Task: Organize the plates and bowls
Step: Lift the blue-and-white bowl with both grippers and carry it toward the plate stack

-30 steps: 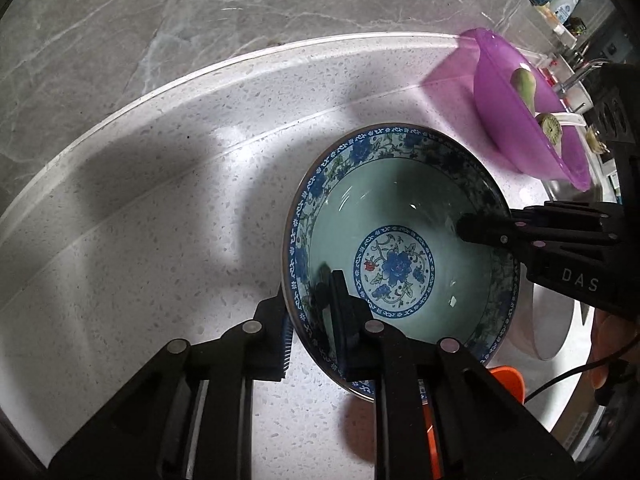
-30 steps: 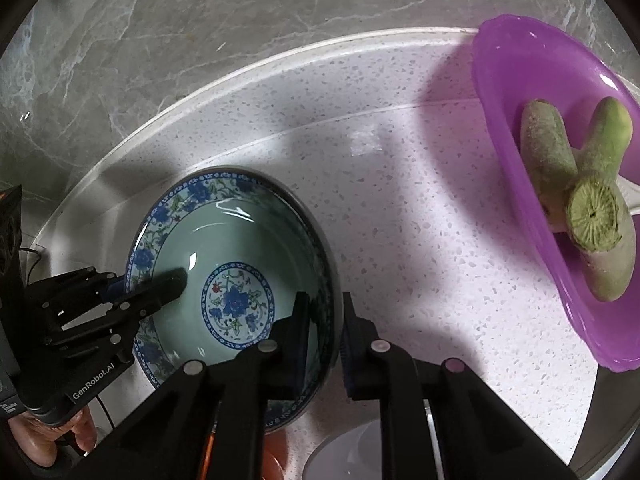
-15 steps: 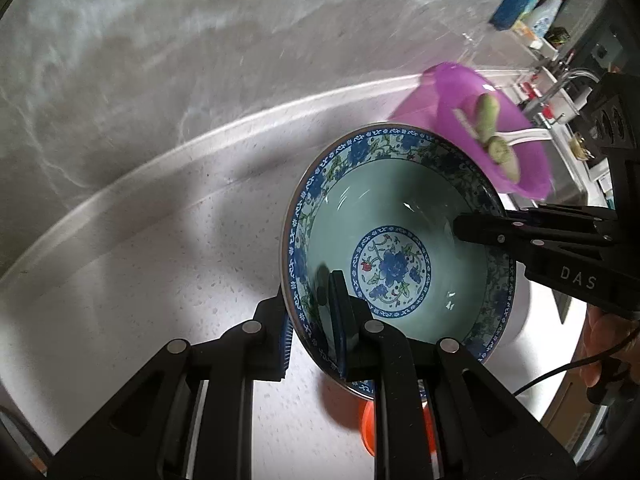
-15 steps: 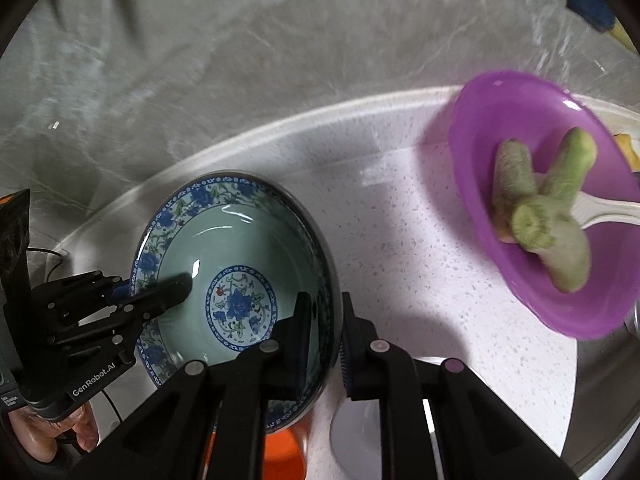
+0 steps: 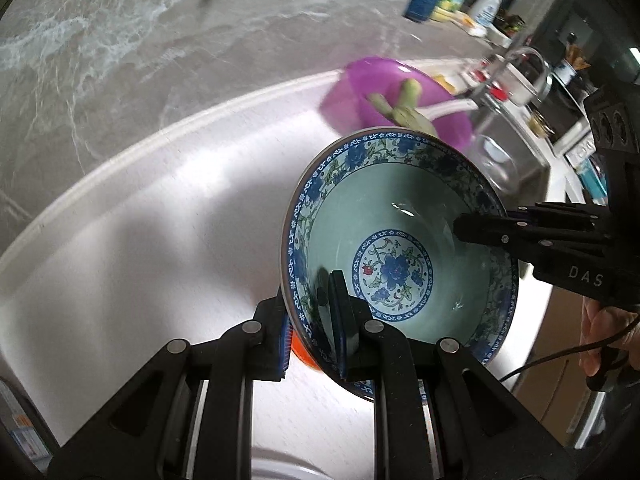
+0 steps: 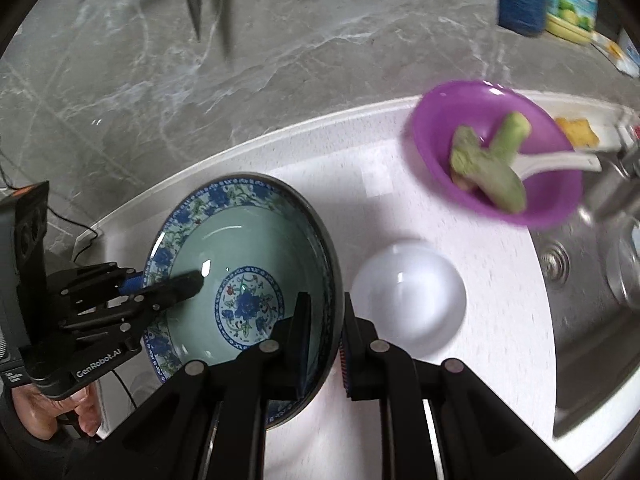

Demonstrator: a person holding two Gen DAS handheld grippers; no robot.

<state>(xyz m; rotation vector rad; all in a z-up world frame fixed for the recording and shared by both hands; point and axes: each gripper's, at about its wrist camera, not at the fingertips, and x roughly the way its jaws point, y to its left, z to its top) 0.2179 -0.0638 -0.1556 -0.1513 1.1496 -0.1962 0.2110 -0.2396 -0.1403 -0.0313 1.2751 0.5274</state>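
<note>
Two tools share one load: the left tool (image 5: 310, 334) and right tool (image 6: 324, 344) each pinch opposite rims of the blue-patterned bowl (image 5: 400, 248), holding it level above the worktop (image 6: 384, 168), likely bound for the white bowl (image 6: 408, 292) below.

Counter (image 6: 384, 168) left of you is bare. White bowl (image 6: 408, 292) & purple bowl (image 6: 496, 152) block right; sink (image 6: 592, 320) beyond.
</note>
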